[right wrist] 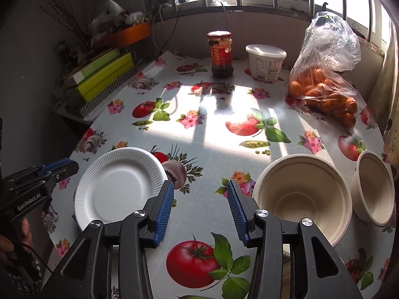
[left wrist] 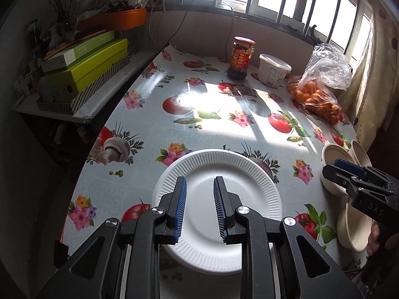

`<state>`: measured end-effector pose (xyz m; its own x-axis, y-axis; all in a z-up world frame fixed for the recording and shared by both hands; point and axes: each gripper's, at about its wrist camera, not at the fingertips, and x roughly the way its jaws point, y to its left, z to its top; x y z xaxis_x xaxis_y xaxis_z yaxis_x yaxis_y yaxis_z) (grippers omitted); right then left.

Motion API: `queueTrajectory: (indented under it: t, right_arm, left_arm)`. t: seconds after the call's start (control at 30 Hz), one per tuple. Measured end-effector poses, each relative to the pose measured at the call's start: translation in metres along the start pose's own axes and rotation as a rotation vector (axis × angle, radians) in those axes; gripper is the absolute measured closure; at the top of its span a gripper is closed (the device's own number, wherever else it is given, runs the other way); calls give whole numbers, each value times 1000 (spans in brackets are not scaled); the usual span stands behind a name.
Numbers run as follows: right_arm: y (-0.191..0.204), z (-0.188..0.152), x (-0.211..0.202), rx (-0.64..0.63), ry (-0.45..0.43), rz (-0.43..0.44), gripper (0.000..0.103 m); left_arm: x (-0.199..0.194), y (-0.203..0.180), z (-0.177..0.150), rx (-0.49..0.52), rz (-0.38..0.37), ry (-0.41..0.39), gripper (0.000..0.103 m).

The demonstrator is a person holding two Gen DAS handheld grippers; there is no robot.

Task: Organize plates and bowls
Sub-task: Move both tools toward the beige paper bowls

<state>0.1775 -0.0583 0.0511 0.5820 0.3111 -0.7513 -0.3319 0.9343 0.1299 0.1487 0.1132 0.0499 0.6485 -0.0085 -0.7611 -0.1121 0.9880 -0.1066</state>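
Hovering over the white plate point(left wrist: 216, 208), left gripper point(left wrist: 199, 208) has jaws apart, gripping nothing. Right gripper point(right wrist: 200, 209) also spread, empty, beside the large bowl point(right wrist: 303, 196); smaller bowl point(right wrist: 374, 186) touches it.

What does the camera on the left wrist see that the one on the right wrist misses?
Only the left wrist view looks straight down on the white plate, framed by the open left hand-held gripper. Only the right wrist view shows both beige bowls whole: the large bowl and the small bowl. Both share the sauce jar, white tub and bag of oranges.
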Motion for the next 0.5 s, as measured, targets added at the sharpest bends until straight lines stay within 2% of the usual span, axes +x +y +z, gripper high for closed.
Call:
queueTrajectory:
  t: [0.2, 0.5]
  right_arm:
    - [-17, -6, -22, 16, -42, -48, 57]
    - [-65, -17, -44, 108, -65, -133, 56]
  left_arm:
    - [2, -39, 6, 78, -54, -15, 80]
    - [19, -92, 16, 145, -158, 6, 80]
